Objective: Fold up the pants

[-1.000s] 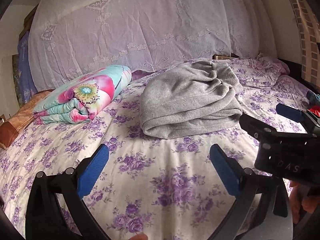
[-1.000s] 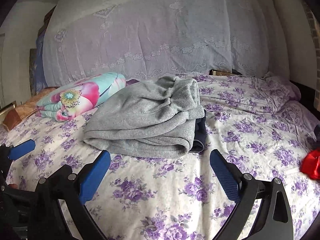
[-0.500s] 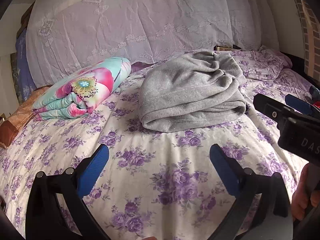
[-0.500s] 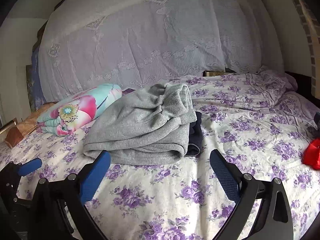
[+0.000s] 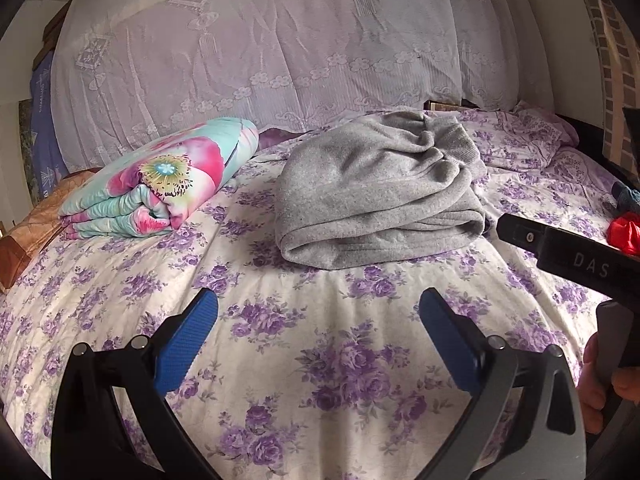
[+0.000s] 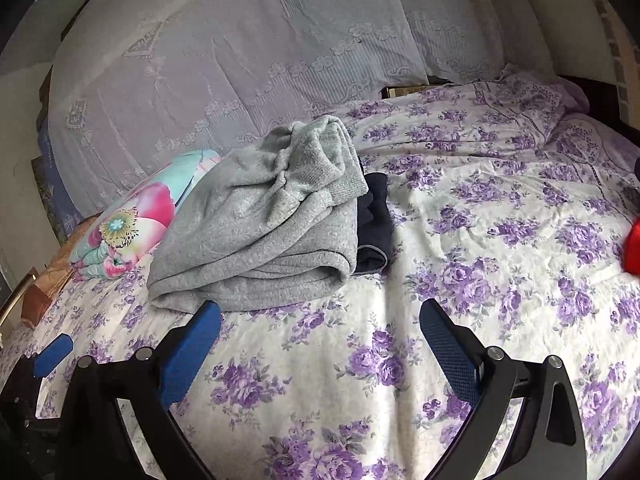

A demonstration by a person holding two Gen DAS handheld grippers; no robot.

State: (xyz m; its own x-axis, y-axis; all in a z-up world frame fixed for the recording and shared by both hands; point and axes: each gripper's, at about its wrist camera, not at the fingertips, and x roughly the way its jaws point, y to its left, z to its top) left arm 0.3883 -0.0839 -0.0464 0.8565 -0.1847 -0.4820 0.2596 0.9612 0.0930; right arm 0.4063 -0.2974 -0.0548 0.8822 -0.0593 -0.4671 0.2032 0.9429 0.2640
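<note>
The grey pants (image 5: 376, 196) lie folded in a thick bundle on the purple-flowered bedsheet (image 5: 320, 360); they also show in the right wrist view (image 6: 264, 228). My left gripper (image 5: 318, 320) is open and empty, above the sheet in front of the pants. My right gripper (image 6: 320, 332) is open and empty, just in front of the bundle's near edge. The right gripper's body shows at the right edge of the left wrist view (image 5: 572, 256). A left blue fingertip (image 6: 54, 354) shows at the lower left of the right wrist view.
A folded floral quilt (image 5: 160, 184) lies left of the pants. A dark navy garment (image 6: 374, 224) lies against the pants' right side. A red cloth (image 5: 624, 232) lies at the bed's right edge. A lace-covered pile (image 5: 280, 48) rises behind.
Both grippers have pulled back and risen a little from the folded pants, staying open. The right gripper has swung rightward, so the pants sit further left in its view.
</note>
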